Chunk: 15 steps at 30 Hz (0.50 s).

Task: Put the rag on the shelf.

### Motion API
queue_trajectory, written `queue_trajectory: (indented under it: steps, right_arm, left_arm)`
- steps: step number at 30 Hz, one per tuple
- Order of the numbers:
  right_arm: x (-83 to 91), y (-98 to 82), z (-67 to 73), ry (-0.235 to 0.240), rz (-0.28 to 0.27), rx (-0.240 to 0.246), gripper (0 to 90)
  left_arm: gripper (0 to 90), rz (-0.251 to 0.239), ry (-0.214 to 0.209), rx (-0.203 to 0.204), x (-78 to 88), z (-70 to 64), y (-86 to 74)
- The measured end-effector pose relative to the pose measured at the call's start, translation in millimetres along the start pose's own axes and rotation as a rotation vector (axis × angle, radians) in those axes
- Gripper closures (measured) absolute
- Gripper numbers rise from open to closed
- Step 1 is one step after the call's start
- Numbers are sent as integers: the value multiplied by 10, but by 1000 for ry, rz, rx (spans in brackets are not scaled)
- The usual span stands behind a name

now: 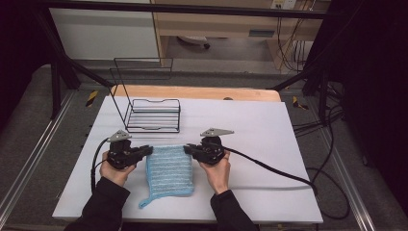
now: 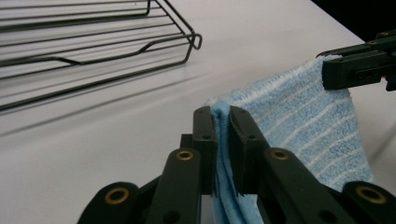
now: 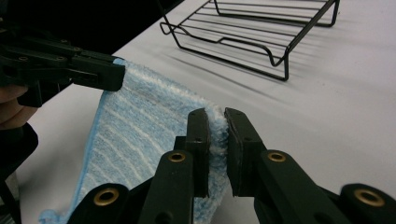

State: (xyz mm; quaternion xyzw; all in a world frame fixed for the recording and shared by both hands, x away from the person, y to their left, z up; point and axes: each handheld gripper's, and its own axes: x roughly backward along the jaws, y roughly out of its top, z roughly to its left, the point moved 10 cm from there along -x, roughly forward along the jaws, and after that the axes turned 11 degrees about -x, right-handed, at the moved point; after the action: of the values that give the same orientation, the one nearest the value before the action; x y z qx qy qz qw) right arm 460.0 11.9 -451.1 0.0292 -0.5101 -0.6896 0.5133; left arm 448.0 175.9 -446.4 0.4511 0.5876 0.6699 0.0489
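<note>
While the left gripper (image 1: 148, 151) and right gripper (image 1: 188, 149) each pinch a far corner of the blue striped towel (image 1: 168, 171), uneven lifting could tug one corner free.

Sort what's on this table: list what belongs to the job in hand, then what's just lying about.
In the job:
- blue striped cloth, held up by its two far corners
- left claw, shut on the cloth's left corner
- right claw, shut on its right corner

Lying about:
- black wire rack, beyond the cloth, untouched
- white table under it all
</note>
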Motion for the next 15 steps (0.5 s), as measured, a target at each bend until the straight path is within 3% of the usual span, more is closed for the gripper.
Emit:
queue_trajectory:
  steps: [15]
  right_arm:
    - [269,208,224,28,-116,55,812]
  left_arm:
    - [815,-104,9,-33,236,-104,238]
